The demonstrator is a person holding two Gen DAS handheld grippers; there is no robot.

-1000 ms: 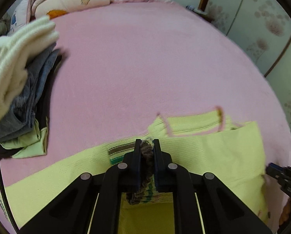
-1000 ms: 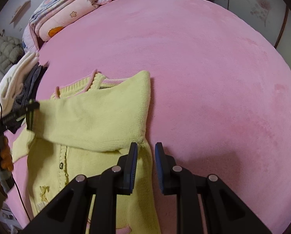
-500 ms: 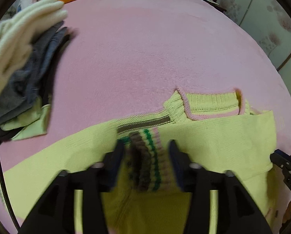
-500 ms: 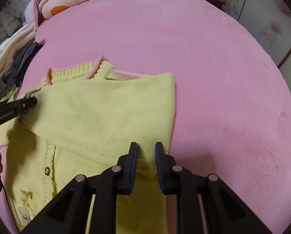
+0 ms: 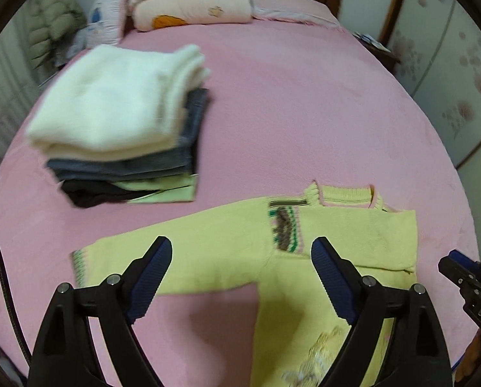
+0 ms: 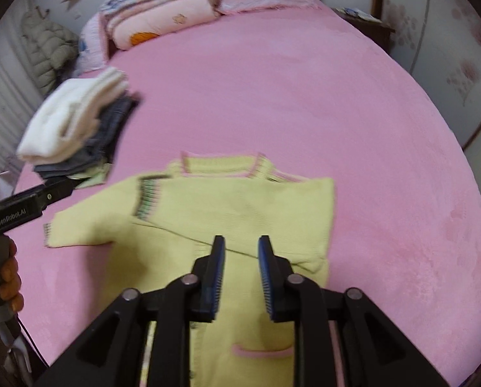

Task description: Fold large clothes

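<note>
A yellow knit sweater (image 5: 337, 242) with pink collar trim lies flat on the pink bed, also in the right wrist view (image 6: 240, 203). One sleeve with a striped cuff (image 5: 285, 229) is folded across the chest; the other sleeve (image 5: 163, 258) stretches out to the left. My left gripper (image 5: 240, 258) is wide open and empty above the sweater's left side. My right gripper (image 6: 240, 258) is open and empty above the sweater's middle; its tip shows at the right edge of the left wrist view (image 5: 459, 274).
A stack of folded clothes (image 5: 121, 135), white on top of grey, black and light green, sits on the bed to the left, also in the right wrist view (image 6: 76, 125). Folded quilts (image 5: 188, 3) lie at the headboard. The pink bed cover (image 5: 304, 96) spreads behind the sweater.
My left gripper let go of the striped cuff, opened wide and pulled back and up. My right gripper opened and drew back from the sweater's right edge. The folded sleeve rests across the chest.
</note>
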